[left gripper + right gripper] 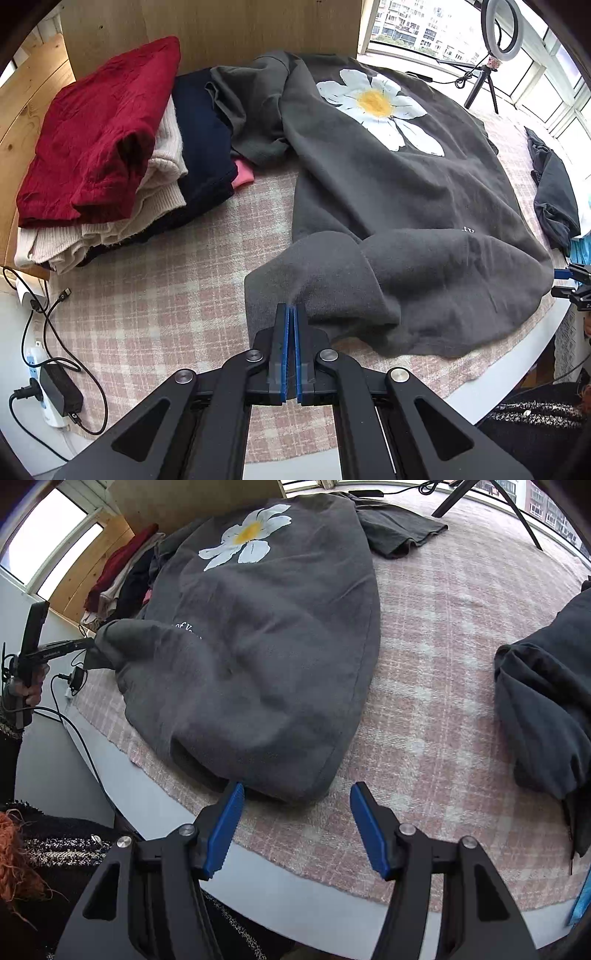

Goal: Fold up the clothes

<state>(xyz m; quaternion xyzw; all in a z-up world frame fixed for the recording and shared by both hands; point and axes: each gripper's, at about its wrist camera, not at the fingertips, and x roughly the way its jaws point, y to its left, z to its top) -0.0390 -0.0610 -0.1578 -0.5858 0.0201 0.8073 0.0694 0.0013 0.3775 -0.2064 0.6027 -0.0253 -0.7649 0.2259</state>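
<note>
A dark grey sweatshirt (388,177) with a white daisy print (376,99) lies spread on the pink checked cloth (166,295). My left gripper (293,308) is shut on a bunched fold at the sweatshirt's near left corner, lifting it slightly. In the right wrist view the same sweatshirt (258,646) fills the middle, and the left gripper (86,642) pinches its corner at the far left. My right gripper (297,794) stands open just in front of the near hem. Its pads press on nothing, though the left fingertip (232,794) sits at the hem's edge.
A stack of folded clothes (96,140), red on top, stands at the back left against a wooden panel. A dark garment (546,701) lies crumpled at the right. A ring light on a tripod (498,29) stands at the back. A power strip and cables (48,387) hang off the left edge.
</note>
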